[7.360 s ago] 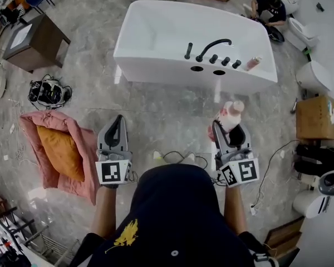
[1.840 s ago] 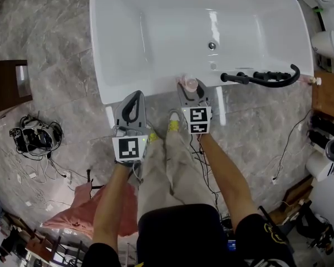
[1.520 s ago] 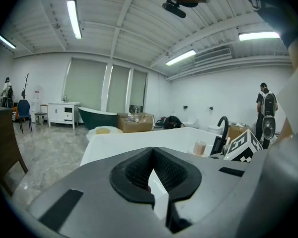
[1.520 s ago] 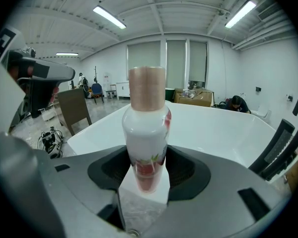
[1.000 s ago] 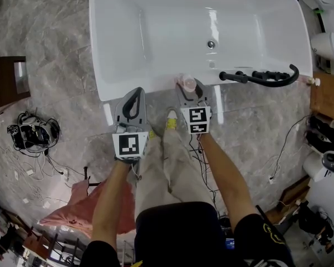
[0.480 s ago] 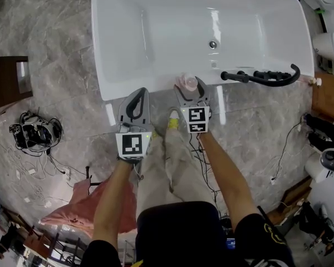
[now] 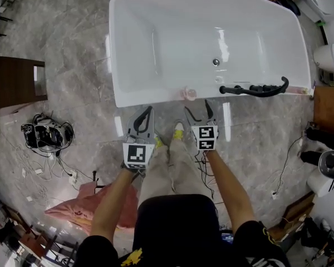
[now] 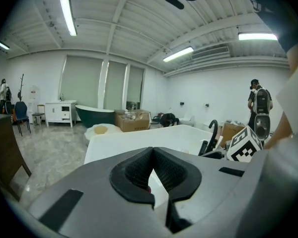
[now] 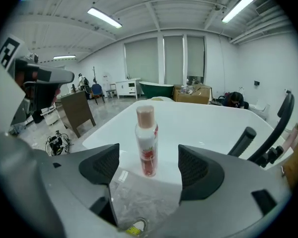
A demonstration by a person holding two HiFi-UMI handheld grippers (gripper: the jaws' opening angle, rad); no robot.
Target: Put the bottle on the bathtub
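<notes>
While the white bathtub (image 7: 150,98) fills the far half of the scene, the right gripper (image 7: 199,110) hangs just short of its near rim. Its jaws are spread wide after just opening, with nothing between the pads. To its left, the left gripper (image 7: 146,114) has its jaws pressed together, empty. The pink-capped bottle (image 7: 190,93) stands upright on that near rim, left of the black faucet (image 7: 253,88), free of any grip. The likely risk: the rim looks narrow, and a jaw tip clipping the tall bottle could topple it into the tub or onto the floor.
</notes>
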